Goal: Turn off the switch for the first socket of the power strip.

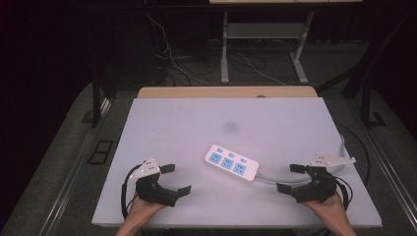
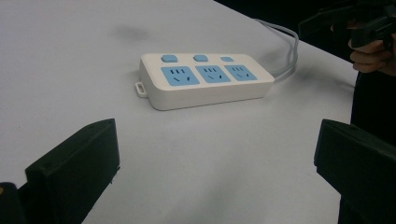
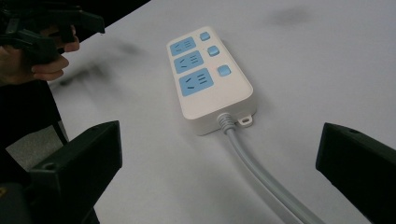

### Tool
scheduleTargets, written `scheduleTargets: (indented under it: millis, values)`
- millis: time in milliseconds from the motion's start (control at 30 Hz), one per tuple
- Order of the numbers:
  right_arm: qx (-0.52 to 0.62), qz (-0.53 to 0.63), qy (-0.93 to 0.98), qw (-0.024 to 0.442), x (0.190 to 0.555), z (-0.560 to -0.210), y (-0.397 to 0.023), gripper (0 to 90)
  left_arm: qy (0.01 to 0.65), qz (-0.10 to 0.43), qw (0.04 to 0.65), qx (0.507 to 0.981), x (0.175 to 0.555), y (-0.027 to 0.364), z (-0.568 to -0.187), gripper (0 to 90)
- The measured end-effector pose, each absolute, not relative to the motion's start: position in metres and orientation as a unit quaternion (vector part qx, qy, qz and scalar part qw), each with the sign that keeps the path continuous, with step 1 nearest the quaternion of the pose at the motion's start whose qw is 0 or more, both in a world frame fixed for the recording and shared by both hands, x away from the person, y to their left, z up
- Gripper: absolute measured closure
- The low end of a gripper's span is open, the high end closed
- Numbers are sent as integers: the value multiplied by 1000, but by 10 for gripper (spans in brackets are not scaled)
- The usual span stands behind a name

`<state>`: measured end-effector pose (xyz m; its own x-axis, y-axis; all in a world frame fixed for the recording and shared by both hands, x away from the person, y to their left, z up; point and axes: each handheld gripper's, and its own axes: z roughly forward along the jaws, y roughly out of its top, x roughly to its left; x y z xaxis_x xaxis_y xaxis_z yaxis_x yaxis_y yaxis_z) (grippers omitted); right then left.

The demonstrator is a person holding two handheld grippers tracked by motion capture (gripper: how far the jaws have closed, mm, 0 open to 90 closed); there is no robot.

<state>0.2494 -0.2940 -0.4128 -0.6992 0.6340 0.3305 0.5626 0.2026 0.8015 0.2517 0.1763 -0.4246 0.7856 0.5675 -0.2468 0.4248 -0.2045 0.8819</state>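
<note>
Nearest the person's edge of the tabletop (image 1: 162, 123), the left gripper (image 1: 174, 179) sits to the left of the power strip (image 1: 231, 162) and the right gripper (image 1: 291, 178) to its right; both point inward at the strip, and each has its fingers spread wide with nothing between them; neither touches the strip, both near it but apart. The left gripper view looks across bare tabletop between its two black fingers (image 2: 74, 163) at the strip's long side; the right gripper view looks between its own fingers (image 3: 79, 158) at the strip's cable end. The power strip lies flat near the middle of the tabletop, a little toward the person; it is white, with three blue sockets and three blue switches in a row beside them. Its grey cable (image 3: 261, 172) leaves the end that faces the right gripper and runs off past that gripper toward the tabletop's right edge. Beyond the strip lies a faint dark smudge (image 1: 230, 127). By my reading this is the approach step, before any grasp; the next move calls for bringing one pair of fingers in low across the strip's narrow width and closing on its sides; the other could steady the cable end, since the light body may slide or swivel on the smooth surface.
</note>
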Motion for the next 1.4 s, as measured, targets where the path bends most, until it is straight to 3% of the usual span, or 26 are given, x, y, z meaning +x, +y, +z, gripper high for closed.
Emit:
scheduleTargets:
  millis: [1400]
  values:
    - [371, 476, 797, 20, 266, -394, -285, 3, 329, 70, 541, 771, 252, 180, -425, 0]
